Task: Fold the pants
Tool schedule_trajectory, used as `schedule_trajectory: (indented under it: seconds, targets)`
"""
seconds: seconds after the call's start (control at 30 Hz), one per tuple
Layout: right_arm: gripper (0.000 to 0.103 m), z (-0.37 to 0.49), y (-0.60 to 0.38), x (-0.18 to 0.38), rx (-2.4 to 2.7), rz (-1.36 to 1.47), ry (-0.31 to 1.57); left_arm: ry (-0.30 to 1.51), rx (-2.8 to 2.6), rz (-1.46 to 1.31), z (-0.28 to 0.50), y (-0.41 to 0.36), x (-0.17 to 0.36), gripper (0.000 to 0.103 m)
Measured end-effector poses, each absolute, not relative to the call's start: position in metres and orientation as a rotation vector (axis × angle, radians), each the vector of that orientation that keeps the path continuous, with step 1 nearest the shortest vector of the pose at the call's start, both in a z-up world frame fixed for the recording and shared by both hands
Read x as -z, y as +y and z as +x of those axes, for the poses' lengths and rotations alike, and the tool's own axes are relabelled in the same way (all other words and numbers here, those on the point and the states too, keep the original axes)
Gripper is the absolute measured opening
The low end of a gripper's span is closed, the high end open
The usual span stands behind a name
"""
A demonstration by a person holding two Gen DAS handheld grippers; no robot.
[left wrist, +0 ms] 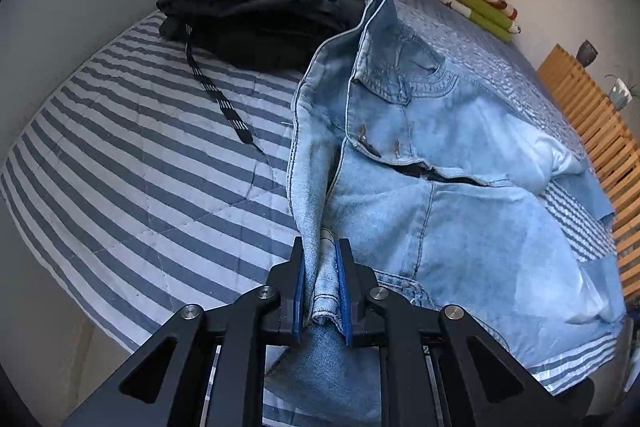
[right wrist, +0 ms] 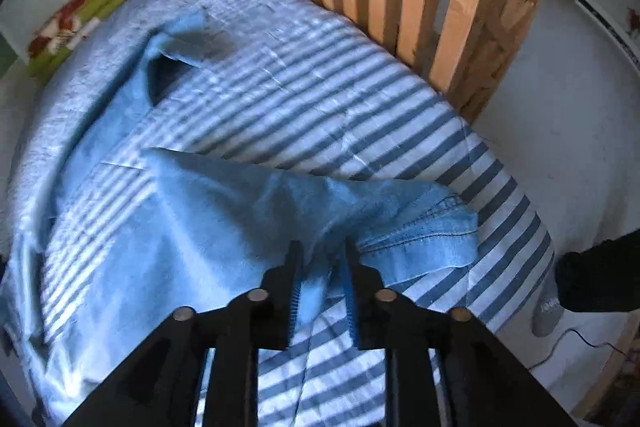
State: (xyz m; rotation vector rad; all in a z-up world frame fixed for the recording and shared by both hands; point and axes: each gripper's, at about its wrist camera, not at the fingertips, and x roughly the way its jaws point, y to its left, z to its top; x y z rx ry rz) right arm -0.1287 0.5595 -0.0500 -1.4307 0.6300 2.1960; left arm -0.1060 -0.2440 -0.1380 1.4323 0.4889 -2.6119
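Both the left gripper [left wrist: 322,259] and the right gripper [right wrist: 320,263] are black, angular linkages with triangular cut-outs, round silver screws at the joints, and ribbed blue pads [left wrist: 345,291] lining the fingers.

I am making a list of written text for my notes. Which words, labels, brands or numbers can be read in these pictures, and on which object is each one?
Grey object on the floor beside the bed: it bears a short light print, too blurred to read.
Light blue jeans: no readable label or brand patch shows.
Stack of folded dark clothes: no text.
Nothing else carries writing.
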Motion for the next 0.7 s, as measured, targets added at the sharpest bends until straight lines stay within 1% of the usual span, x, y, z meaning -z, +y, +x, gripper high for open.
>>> schedule_trajectory:
  seconds: [0.03, 0.1, 0.13, 0.17, 0.27, 0.33, 0.47, 0.6, 0.63, 0.67, 0.7]
  targets:
    - [0.024, -0.125, 0.557, 0.044, -2.225, -1.423, 0.633, 0.49, 2.605, 1.435, -0.106, -0.244, 0.139, 0.018]
    - [0.037, -0.122, 0.554, 0.023, -2.319, -1.372, 0.601, 0.511, 2.589, 1.445, -0.107, -0.246, 0.141, 0.021]
    - [0.053, -0.12, 0.552, 0.016, -2.361, -1.35, 0.567, 0.522, 2.582, 1.451, -0.107, -0.248, 0.141, 0.024]
    - [0.063, -0.126, 0.549, 0.009, -2.405, -1.328, 0.517, 0.53, 2.574, 1.452, -0.106, -0.249, 0.141, 0.027]
    - [0.064, -0.157, 0.545, 0.007, -2.492, -1.3, 0.401, 0.532, 2.547, 1.431, -0.101, -0.255, 0.136, 0.03]
    - [0.064, -0.179, 0.544, 0.019, -2.5, -1.348, 0.381, 0.558, 2.545, 1.405, -0.096, -0.258, 0.129, 0.03]
    - [0.064, -0.232, 0.534, 0.061, -2.494, -1.503, 0.396, 0.506, 2.59, 1.385, -0.095, -0.244, 0.108, 0.03]
    - [0.063, -0.258, 0.514, 0.092, -2.48, -1.592, 0.321, 0.45, 2.661, 1.394, -0.105, -0.216, 0.095, 0.031]
    - [0.053, -0.261, 0.508, 0.097, -2.491, -1.619, 0.313, 0.43, 2.678, 1.408, -0.11, -0.208, 0.095, 0.033]
    - [0.026, -0.26, 0.503, 0.1, -2.498, -1.632, 0.294, 0.417, 2.684, 1.415, -0.114, -0.201, 0.095, 0.034]
    - [0.014, -0.26, 0.499, 0.101, -2.487, -1.648, 0.259, 0.401, 2.69, 1.425, -0.118, -0.195, 0.096, 0.034]
